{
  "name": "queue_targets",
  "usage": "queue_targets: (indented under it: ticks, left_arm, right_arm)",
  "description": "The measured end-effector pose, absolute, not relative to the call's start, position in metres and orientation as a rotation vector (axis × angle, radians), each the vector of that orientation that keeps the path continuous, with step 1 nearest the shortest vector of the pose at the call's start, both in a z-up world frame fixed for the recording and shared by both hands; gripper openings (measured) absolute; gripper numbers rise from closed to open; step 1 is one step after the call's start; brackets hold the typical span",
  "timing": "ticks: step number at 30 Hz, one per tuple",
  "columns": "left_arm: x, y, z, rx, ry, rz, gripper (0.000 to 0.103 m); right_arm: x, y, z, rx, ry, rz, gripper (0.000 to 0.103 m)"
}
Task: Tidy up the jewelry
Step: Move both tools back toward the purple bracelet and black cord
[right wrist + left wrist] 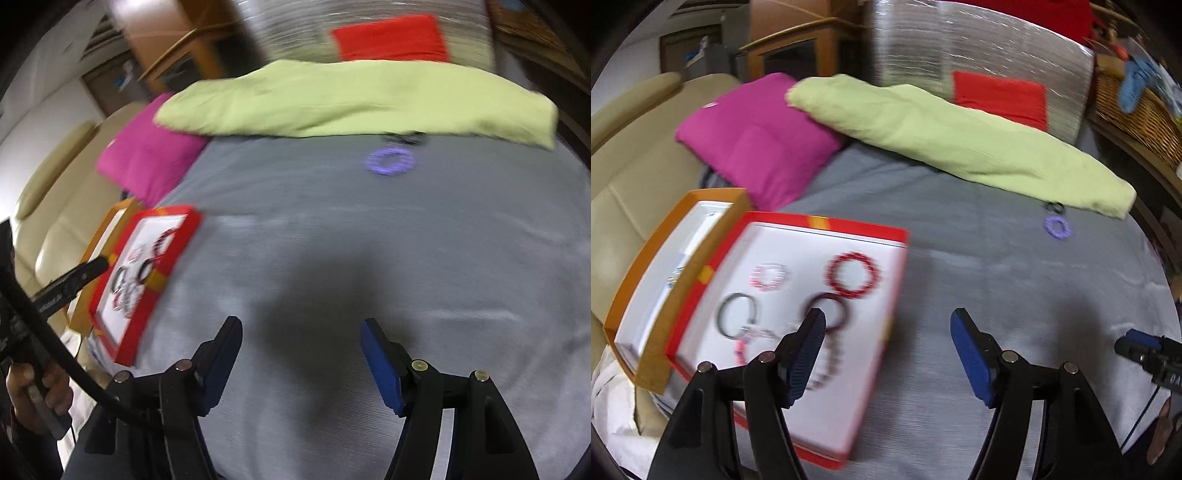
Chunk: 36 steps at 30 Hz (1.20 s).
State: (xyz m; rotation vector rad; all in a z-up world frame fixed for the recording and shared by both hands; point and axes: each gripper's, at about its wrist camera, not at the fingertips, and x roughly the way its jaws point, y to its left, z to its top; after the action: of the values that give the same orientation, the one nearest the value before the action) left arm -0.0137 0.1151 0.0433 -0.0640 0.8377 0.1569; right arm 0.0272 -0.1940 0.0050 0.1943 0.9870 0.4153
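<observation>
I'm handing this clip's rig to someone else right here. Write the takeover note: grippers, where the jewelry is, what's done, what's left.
Left gripper: open, empty, above the red box's near edge.
Right gripper: open, empty, over the gray sheet.
Done: several bracelets lie in the red box, among them a red beaded one.
Left: the purple ring and a dark piece behind it, partly under the green cloth.
The orange box sits beside the red one; its contents are unclear.

Red-rimmed tray [827, 225] holding several bracelets flat, purple ring [1058, 227] lying apart on grey cloth
</observation>
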Motion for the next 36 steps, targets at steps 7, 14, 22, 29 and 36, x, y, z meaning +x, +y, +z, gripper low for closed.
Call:
queue_targets:
  ticks: [7, 14, 22, 29, 36]
  left_arm:
    - [-0.004, 0.058, 0.022, -0.022, 0.879, 0.092, 0.071]
    - [0.002, 0.038, -0.009, -0.015, 0.915, 0.068, 0.071]
    - [0.007, 0.032, -0.025, -0.041, 0.914, 0.053, 0.071]
    - [0.009, 0.033, -0.028, -0.073, 0.913, 0.033, 0.071]
    - [0.009, 0.034, -0.028, -0.084, 0.913, 0.039, 0.071]
  right_arm:
    - [0.021, -0.264, -0.005, 0.256, 0.925, 0.297, 0.070]
    - [0.025, -0.288, -0.022, 0.308, 0.909, 0.248, 0.070]
    - [0.025, -0.279, -0.027, 0.254, 0.899, 0.244, 0.070]
    - [0.027, -0.279, -0.031, 0.252, 0.902, 0.220, 0.070]
    - [0.026, -0.279, -0.032, 0.246, 0.905, 0.216, 0.070]
